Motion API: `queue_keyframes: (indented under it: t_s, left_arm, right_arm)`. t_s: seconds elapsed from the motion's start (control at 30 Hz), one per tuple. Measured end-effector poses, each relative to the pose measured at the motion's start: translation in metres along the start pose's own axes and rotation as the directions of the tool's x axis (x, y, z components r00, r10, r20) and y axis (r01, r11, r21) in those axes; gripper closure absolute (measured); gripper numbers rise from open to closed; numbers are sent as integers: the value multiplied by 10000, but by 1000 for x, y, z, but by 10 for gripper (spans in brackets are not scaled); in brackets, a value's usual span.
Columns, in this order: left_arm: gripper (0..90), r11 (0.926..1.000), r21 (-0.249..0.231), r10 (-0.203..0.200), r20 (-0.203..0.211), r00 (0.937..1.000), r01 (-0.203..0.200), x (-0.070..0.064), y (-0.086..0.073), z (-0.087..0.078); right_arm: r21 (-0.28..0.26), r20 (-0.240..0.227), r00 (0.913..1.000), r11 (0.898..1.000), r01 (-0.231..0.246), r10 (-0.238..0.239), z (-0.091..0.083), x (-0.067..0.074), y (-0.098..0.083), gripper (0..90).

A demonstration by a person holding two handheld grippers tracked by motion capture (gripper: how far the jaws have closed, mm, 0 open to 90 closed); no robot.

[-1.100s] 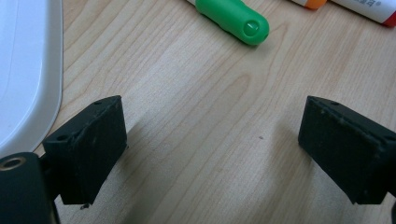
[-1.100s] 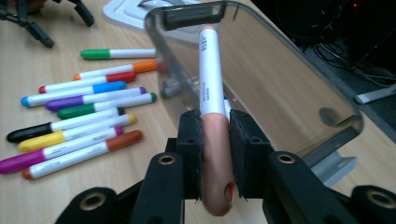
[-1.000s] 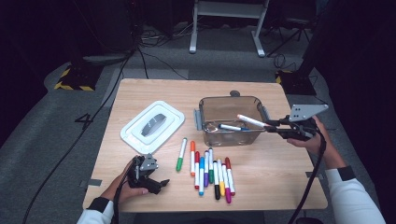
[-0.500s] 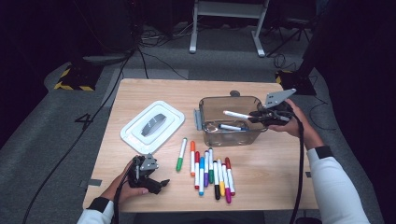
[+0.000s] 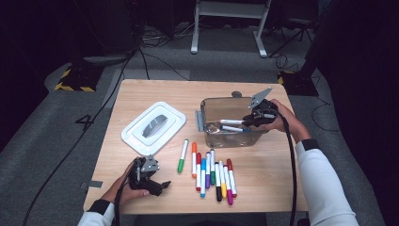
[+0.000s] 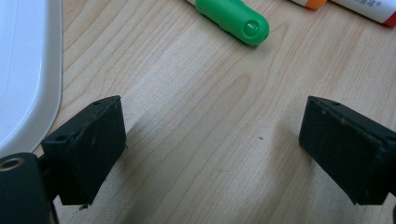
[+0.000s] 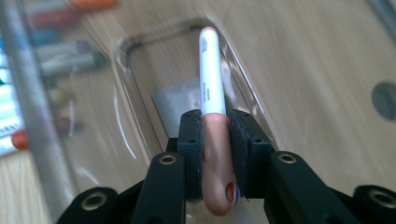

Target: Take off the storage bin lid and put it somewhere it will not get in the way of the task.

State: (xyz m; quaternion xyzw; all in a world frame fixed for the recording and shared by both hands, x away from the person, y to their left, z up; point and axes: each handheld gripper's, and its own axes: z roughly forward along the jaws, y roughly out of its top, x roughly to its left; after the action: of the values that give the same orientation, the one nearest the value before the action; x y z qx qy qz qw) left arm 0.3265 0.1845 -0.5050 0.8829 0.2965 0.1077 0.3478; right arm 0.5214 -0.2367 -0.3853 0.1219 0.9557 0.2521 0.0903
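My right gripper [image 5: 246, 120] [image 7: 216, 135] is shut on a white marker with a pinkish cap [image 5: 229, 121] [image 7: 210, 70]. It holds the marker level, inside the top of a clear plastic container [image 5: 221, 106] [image 7: 135, 88], with the marker's body pointing left. A second marker with a blue end [image 5: 235, 128] lies in the container just below. My left gripper [image 5: 159, 184] [image 6: 210, 144] rests on the wooden table near its front left edge, jaws wide open with only bare wood between them. A green marker [image 5: 182, 155] [image 6: 233, 16] lies just ahead of it.
A row of several coloured markers [image 5: 212, 174] lies side by side at the table's front centre. The container's white lid [image 5: 153, 127] [image 6: 23, 70] lies flat at the left of the wooden table [image 5: 263, 165]. Cables and a stand's legs are on the floor behind.
My right gripper has carried the marker leftward from beside the container's right end to over and into it. The left gripper has not moved.
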Motion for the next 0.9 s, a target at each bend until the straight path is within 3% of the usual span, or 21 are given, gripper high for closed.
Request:
queue_keyframes:
  t_s: [0.1,0.23,0.37,0.53,0.67,0.9]
  left_arm:
    - [78,10000,1,-2,2,10000,2,0,0,0]
    - [78,10000,1,1,-4,10000,-1,0,0,0]
    - [78,10000,3,2,-2,10000,-2,0,0,0]
    - [78,10000,0,-6,3,10000,6,0,0,0]
    - [78,10000,-2,-5,-4,10000,5,0,0,0]
    - [78,10000,4,-15,-25,10000,15,-1,-1,-1]
  right_arm:
    - [163,18,10000,9998,-97,97,3,-1,-3,741]
    - [-70,336,9987,9992,-390,392,0,-2,-6,647]
    - [-628,569,9956,9955,-714,750,-7,-3,-11,591]
    - [-1332,1035,9853,9836,-1215,1358,-21,0,-18,474]
    - [-1704,1419,9759,9752,-1409,1658,-37,9,-21,360]
    - [-2496,1788,9652,9577,-1431,1908,-61,36,-32,289]
